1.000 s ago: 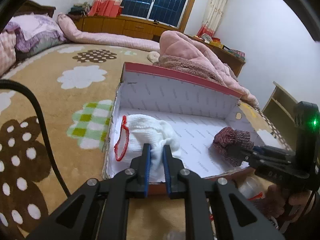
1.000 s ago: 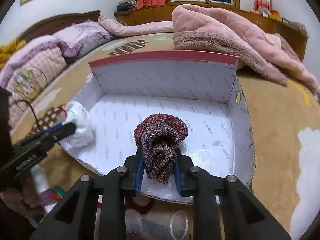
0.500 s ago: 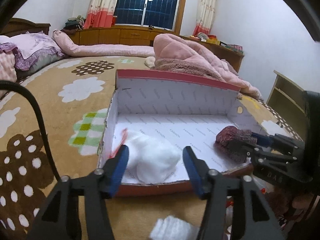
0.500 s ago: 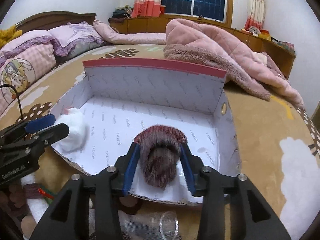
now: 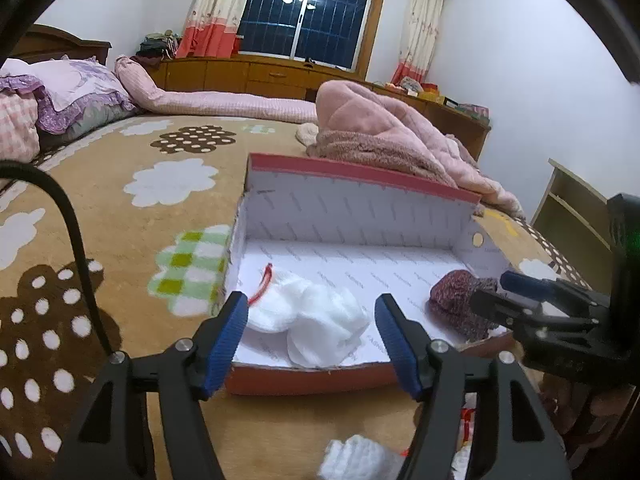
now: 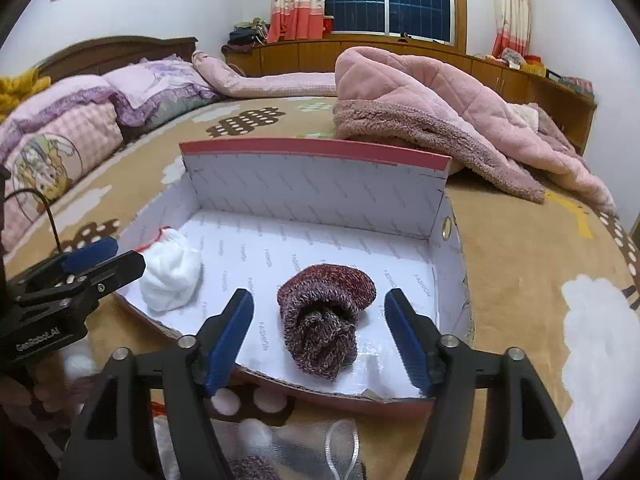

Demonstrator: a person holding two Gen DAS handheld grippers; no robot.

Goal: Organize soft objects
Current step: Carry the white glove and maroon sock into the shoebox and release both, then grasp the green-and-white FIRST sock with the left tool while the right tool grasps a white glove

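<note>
Left-wrist view first: the white knitted bundle point(image 5: 308, 322) with a red-trimmed edge lies on the floor of the open shoebox point(image 5: 360, 216), toward its near left corner. The left gripper point(image 5: 310, 334) has just been spreading its jaws, and the bundle lies loose in the gap, neither blue pad pressing on it. Over in the right-wrist view, the maroon knitted bundle point(image 6: 324, 316) sits near the box's front edge, right of the white one and well apart from it. The right gripper point(image 6: 318, 332) has likewise just been opening; its pads stand clear on either side of the wool (nothing is squeezed). The box rests on a tan bedspread point(image 5: 120, 208) patterned with flowers, its red-edged lid standing upright at the back. Behind it lies a heaped pink fleece blanket point(image 6: 440, 108), with pillows point(image 6: 80, 120) far left.
</note>
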